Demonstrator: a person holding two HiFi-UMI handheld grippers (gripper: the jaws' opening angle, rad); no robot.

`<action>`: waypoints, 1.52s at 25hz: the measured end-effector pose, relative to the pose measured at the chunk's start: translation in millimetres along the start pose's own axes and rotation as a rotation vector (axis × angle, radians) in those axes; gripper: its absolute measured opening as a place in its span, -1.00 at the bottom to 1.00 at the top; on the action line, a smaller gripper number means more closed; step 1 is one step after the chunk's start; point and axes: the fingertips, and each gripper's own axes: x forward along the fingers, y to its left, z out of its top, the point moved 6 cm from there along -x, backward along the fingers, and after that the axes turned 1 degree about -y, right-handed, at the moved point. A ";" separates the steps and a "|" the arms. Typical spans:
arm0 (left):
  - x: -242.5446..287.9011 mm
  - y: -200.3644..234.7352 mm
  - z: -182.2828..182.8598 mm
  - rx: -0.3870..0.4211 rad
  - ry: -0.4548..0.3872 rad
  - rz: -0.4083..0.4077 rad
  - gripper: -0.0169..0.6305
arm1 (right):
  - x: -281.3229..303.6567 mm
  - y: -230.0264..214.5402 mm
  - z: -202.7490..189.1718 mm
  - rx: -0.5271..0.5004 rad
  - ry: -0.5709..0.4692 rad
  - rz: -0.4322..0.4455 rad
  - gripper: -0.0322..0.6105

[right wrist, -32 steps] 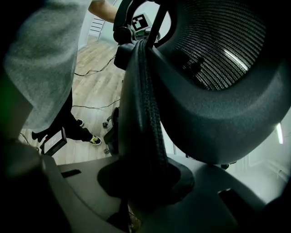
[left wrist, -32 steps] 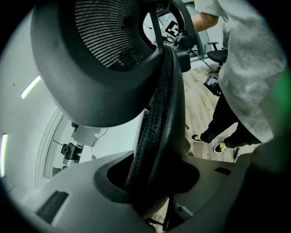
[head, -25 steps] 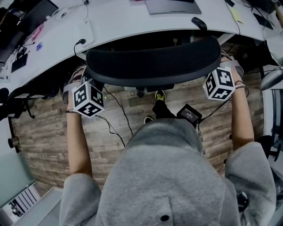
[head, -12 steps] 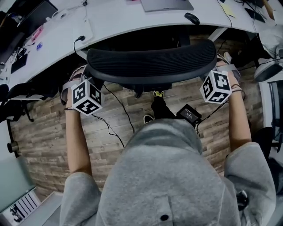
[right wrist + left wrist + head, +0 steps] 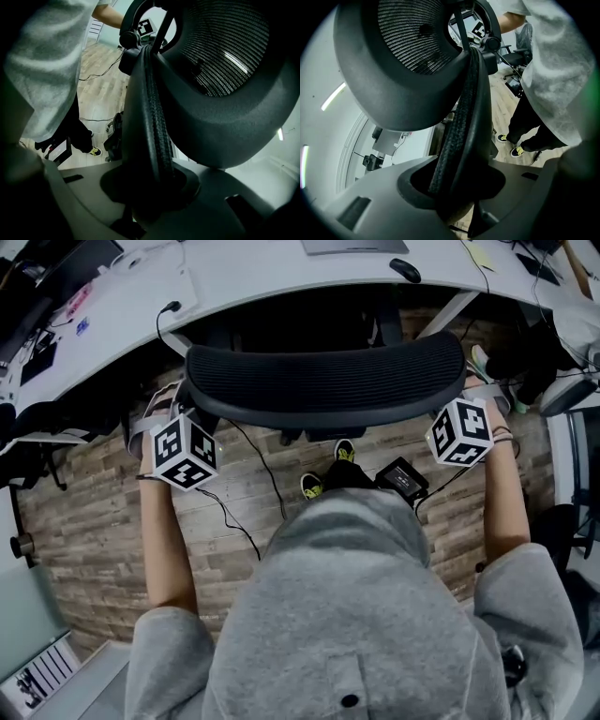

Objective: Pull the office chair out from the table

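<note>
My left gripper (image 5: 457,187) is clamped on one side rim of the office chair (image 5: 323,381), and my right gripper (image 5: 150,187) on the other. The chair's back stands just beside the table's (image 5: 253,277) near edge. I expect it to be heavy but to roll freely. The stiff rim suits pulling.

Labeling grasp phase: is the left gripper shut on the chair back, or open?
Shut on it. Its own view shows the chair back clamped edge-on between the jaws of the left gripper.
</note>
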 end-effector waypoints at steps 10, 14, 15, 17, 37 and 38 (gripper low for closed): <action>-19.3 -25.6 5.1 -0.040 0.031 0.010 -0.43 | -9.6 6.8 -1.5 -0.035 -0.033 0.012 -0.55; -29.7 -40.4 7.1 -0.058 0.039 0.023 -0.43 | -15.4 15.8 -2.1 -0.052 -0.043 0.024 -0.55; -32.5 -43.9 7.5 -0.063 0.042 0.025 -0.43 | -17.0 17.7 -2.4 -0.057 -0.042 0.029 -0.55; -37.8 -50.2 8.7 -0.069 0.045 0.032 -0.43 | -20.4 21.2 -3.2 -0.065 -0.040 0.033 -0.56; -98.9 -142.6 18.8 -0.102 0.067 0.043 -0.42 | -79.8 96.5 1.7 -0.116 -0.088 0.037 -0.58; -103.3 -148.3 19.6 -0.101 0.066 0.043 -0.42 | -85.0 102.1 2.1 -0.117 -0.091 0.033 -0.58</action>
